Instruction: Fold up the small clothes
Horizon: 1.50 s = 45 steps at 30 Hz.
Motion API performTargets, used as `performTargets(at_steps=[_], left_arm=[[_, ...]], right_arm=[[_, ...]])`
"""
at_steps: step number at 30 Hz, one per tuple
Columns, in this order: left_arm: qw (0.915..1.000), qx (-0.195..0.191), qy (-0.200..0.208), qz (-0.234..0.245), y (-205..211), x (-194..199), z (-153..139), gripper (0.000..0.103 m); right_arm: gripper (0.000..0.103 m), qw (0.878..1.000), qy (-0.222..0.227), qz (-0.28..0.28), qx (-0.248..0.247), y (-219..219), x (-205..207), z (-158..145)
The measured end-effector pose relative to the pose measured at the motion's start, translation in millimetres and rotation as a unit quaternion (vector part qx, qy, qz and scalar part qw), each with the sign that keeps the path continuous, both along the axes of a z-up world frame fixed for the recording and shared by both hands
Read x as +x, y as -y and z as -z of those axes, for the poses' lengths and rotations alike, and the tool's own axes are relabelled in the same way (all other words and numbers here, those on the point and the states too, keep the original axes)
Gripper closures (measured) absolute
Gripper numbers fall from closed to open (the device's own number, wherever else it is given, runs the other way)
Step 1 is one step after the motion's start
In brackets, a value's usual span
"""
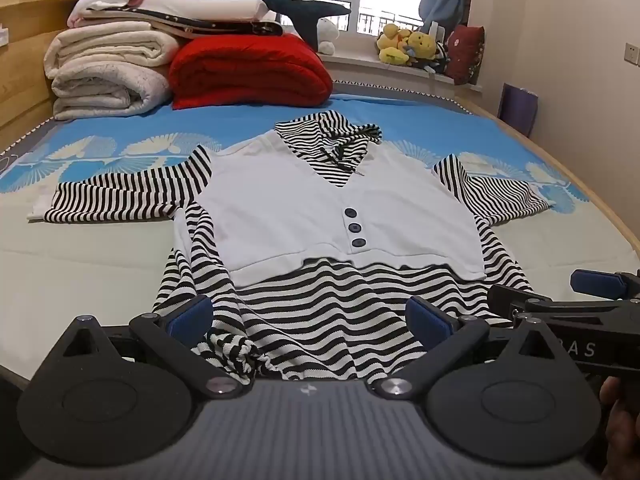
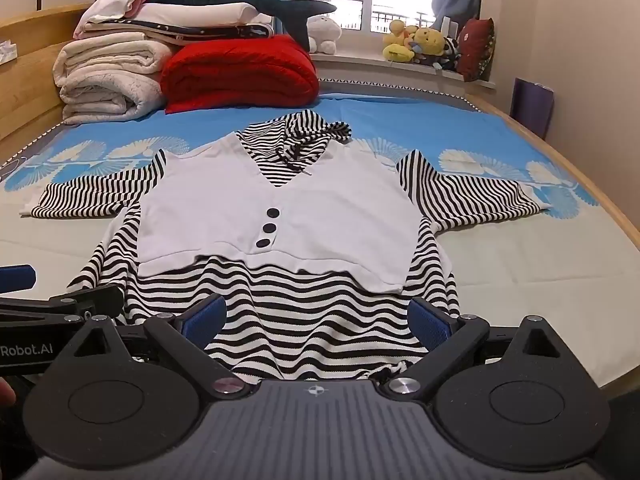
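1. The top (image 1: 336, 216) lay flat on the bed (image 1: 100, 248), front up, sleeves spread to both sides, hood toward the folded blankets (image 1: 112, 64).
2. The left gripper (image 1: 310, 320) stood wide open over the left part of the striped hem, gripping nothing.
3. The right gripper (image 2: 318, 318) stood wide open over the right part of the hem, also empty.
4. Both grippers sat side by side, angled down.

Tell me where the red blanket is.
The red blanket lies folded at the far end of the bed, left of centre in both views, beside the rolled white blankets and beyond the striped top.
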<state>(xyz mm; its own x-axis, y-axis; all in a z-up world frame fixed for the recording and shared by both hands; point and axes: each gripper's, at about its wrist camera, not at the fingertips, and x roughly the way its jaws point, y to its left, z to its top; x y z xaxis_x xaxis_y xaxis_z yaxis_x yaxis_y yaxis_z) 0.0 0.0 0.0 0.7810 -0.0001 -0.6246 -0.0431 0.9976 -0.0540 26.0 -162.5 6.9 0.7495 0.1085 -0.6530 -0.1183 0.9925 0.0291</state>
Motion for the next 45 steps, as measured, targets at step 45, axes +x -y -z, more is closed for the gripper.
performTargets(at_steps=[45], left_arm=[[1.0000,0.003,0.001,0.001,1.2,-1.6,2.6,0.001]], right_arm=[[0.006,1.000,-0.005,0.002,-0.005,-0.9,0.8,3.1]])
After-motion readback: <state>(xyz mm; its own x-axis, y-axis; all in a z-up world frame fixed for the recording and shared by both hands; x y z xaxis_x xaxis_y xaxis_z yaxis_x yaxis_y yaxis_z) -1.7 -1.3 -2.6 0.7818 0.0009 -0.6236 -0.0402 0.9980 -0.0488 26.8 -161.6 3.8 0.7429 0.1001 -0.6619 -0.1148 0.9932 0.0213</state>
